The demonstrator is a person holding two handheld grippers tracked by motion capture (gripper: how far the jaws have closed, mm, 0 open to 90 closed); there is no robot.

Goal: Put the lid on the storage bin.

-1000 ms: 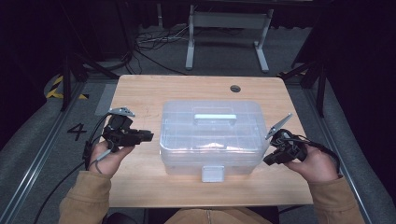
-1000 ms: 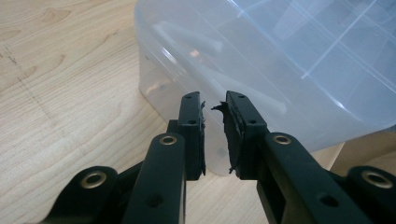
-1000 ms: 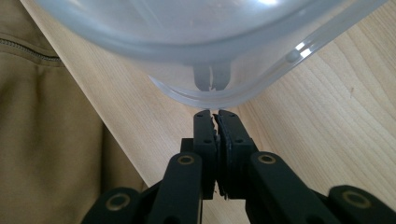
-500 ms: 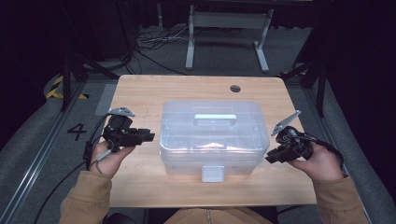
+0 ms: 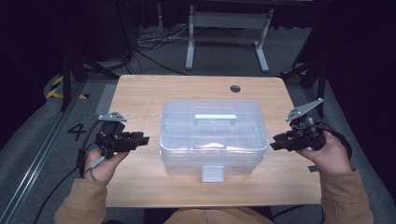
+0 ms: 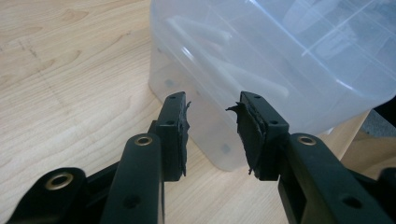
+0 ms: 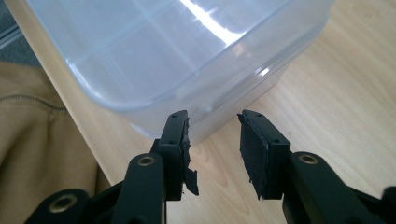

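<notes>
A clear plastic storage box (image 5: 214, 137) with a lid and a pale handle (image 5: 215, 117) on top sat in the middle of the wooden table (image 5: 140, 93), its front latch (image 5: 213, 173) facing the person. The left gripper (image 5: 144, 139) was held just beside the box's left end, pointing at it but not touching; in the left gripper view its jaws had just been opening and stood apart with nothing between them, the box's rounded corner (image 6: 224, 154) a little beyond the worn pads. The right gripper (image 5: 273, 144) hung near the box's right end, also clear of it; in the right gripper view its jaws had likewise just been opening, released and gripping nothing, with the lidded box edge (image 7: 187, 88) ahead of them. A tan sleeve (image 7: 42, 126) showed at that view's left side. Each hand (image 5: 103, 163) gripped its tool from below.
</notes>
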